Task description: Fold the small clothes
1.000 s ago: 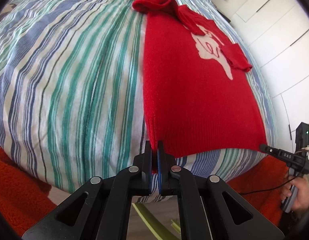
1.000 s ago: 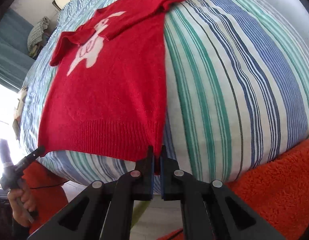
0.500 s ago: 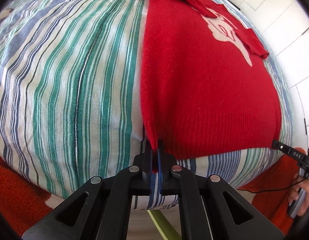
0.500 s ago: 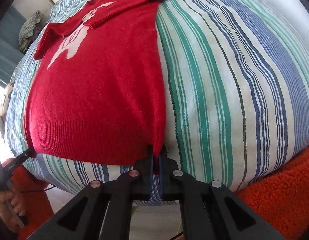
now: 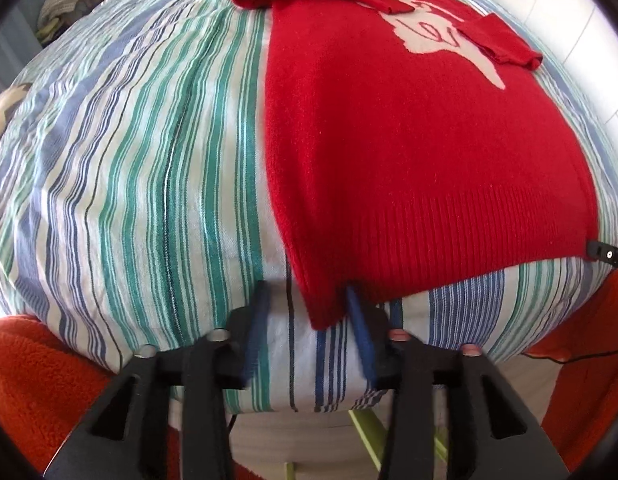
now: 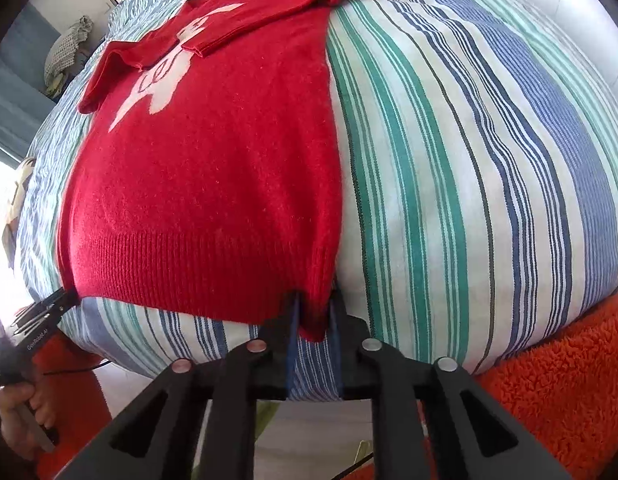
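A: Since the earlier picture both hand-held grippers have let go. The left hand-held gripper [image 5: 309, 316] was closed on the near left corner of the red sweater [image 5: 409, 140]; its jaws have just been opening and now stand wide. The corner hangs between them and touches the right blue pad [image 5: 359, 332], but it is not pinched.

B: And the right hand-held gripper [image 6: 314, 316]?

A: Its jaws have just been opening too, only a little. The other hem corner hangs in the narrow gap. It looks loose, but I cannot tell for sure whether the pads still touch it.

B: Where is the sweater?

A: It lies flat on the striped bed cover [image 5: 149, 160], both sleeves folded over the pale figure on the chest, the hem at the near edge of the bed.

B: What does one view give that the other does not?

A: The right view shows the person's hand [image 6: 21, 412] holding the left gripper, at the far hem corner. The left view shows only a black tip of the right gripper at its right edge, plus white cupboard doors [image 5: 589, 20].

B: What is hard to see?

A: The pale figure is half covered by the sleeves. Orange fleece [image 6: 549, 380] fills the lower corners, cut off by the frame.
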### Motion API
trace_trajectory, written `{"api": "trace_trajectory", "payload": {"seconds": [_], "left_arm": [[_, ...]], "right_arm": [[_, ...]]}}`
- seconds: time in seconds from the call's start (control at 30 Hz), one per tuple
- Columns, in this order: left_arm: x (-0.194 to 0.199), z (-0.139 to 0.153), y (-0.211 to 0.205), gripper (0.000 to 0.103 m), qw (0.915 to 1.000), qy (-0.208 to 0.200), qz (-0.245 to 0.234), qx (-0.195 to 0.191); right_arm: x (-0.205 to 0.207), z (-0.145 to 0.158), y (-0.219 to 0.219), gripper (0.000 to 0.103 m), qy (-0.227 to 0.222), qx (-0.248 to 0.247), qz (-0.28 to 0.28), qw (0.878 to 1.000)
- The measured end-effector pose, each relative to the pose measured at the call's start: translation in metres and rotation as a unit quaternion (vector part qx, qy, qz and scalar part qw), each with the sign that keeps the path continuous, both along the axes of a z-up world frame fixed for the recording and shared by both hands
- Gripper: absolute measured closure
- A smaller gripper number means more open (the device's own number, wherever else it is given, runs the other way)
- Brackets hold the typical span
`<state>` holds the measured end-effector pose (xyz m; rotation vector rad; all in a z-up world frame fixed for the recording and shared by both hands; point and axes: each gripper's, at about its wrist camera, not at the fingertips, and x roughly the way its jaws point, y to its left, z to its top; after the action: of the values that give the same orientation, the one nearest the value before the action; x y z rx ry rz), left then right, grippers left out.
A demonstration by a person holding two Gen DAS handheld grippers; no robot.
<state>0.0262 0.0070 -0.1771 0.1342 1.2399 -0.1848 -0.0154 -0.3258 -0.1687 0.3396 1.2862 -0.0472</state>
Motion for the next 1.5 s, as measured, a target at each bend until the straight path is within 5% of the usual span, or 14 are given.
{"api": "trace_trajectory", "payload": {"seconds": [0.07, 0.2, 0.33, 0.43, 0.57, 0.67, 0.7, 0.8, 0.83, 0.97, 1.1, 1.27, 1.5], "left_arm": [[-0.005, -0.002, 0.006, 0.014, 0.9996, 0.029, -0.003, 0.007], [-0.02, 0.012, 0.025, 0.019, 0.9993, 0.032, 0.0, 0.018], [-0.03, 0.053, 0.055, 0.017, 0.9984, -0.028, 0.046, -0.017], [-0.021, 0.071, 0.07, 0.016, 0.9927, -0.063, 0.089, -0.05], [-0.014, 0.078, 0.078, 0.017, 0.9871, -0.084, 0.121, -0.062], [-0.015, 0.076, 0.083, 0.017, 0.9858, -0.092, 0.126, -0.062], [-0.015, 0.073, 0.085, 0.017, 0.9859, -0.09, 0.128, -0.06], [-0.018, 0.067, 0.094, 0.017, 0.9857, -0.073, 0.142, -0.053], [-0.021, 0.067, 0.098, 0.017, 0.9846, -0.074, 0.149, -0.055], [-0.025, 0.066, 0.111, 0.017, 0.9786, -0.078, 0.175, -0.076], [-0.02, 0.065, 0.105, 0.017, 0.9778, -0.076, 0.178, -0.08], [-0.018, 0.068, 0.081, 0.017, 0.984, -0.073, 0.147, -0.069], [-0.021, 0.074, 0.067, 0.017, 0.9873, -0.074, 0.13, -0.053]], "right_arm": [[-0.003, 0.004, -0.007, 0.063, 0.021, 0.021, 0.01, 1.0], [-0.006, 0.035, -0.029, 0.058, 0.033, -0.024, 0.024, 0.999], [0.031, 0.097, -0.027, 0.056, -0.049, -0.148, 0.089, 0.984], [0.08, 0.119, 0.006, 0.047, -0.124, -0.135, 0.175, 0.967], [0.147, 0.092, 0.075, 0.047, -0.157, -0.129, 0.278, 0.939], [0.193, 0.05, 0.105, 0.047, -0.143, -0.17, 0.287, 0.932], [0.206, 0.037, 0.106, 0.049, -0.131, -0.175, 0.275, 0.936], [0.218, 0.036, 0.07, 0.096, -0.132, -0.126, 0.193, 0.964], [0.213, 0.049, 0.051, 0.099, -0.146, -0.113, 0.155, 0.971], [0.166, 0.111, -0.061, 0.099, -0.202, -0.124, 0.025, 0.971], [0.109, 0.146, -0.193, 0.099, -0.202, -0.185, -0.107, 0.956], [0.056, 0.133, -0.296, 0.099, -0.17, -0.167, -0.233, 0.943], [0.035, 0.072, -0.314, 0.1, -0.11, -0.118, -0.269, 0.949]]}}
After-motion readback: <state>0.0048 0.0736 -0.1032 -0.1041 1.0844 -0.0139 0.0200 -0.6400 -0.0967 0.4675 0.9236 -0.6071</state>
